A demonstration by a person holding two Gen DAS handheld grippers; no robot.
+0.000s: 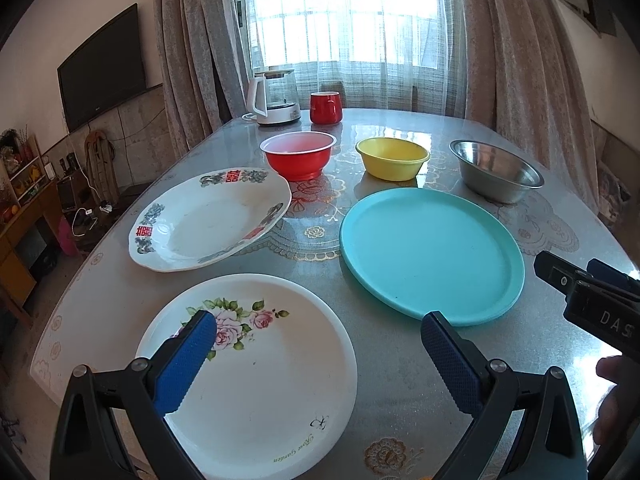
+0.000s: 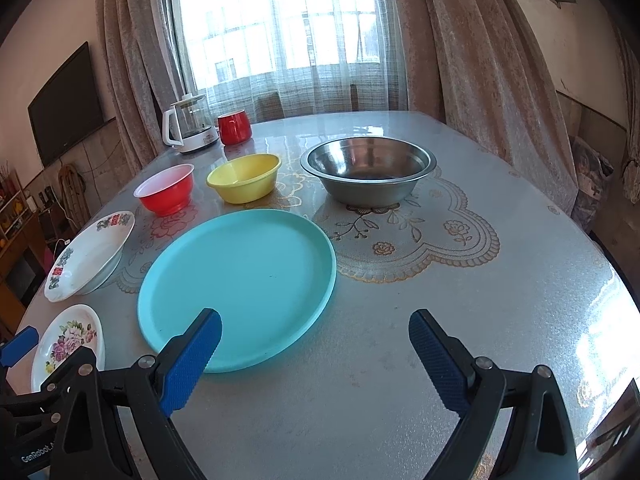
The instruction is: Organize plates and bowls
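Observation:
A white rose-print plate [image 1: 256, 376] lies nearest on the table, under my open left gripper [image 1: 320, 336]. Beyond it rests a white plate with red characters [image 1: 208, 220]. A teal plate [image 1: 432, 252] lies at centre right. Behind stand a red bowl [image 1: 298, 156], a yellow bowl [image 1: 392, 158] and a steel bowl [image 1: 496, 170]. In the right wrist view my open right gripper [image 2: 316, 336] hovers above the near rim of the teal plate [image 2: 240, 284], with the steel bowl [image 2: 368, 172], yellow bowl [image 2: 244, 178], red bowl [image 2: 166, 190] and both white plates [image 2: 88, 256] [image 2: 68, 340] in sight.
A glass kettle [image 1: 274, 96] and a red mug [image 1: 326, 108] stand at the table's far edge near the curtains. The table [image 2: 500, 320] has a lace-print cover. A television and shelves sit beyond the left edge. A hand [image 1: 612, 396] shows at right.

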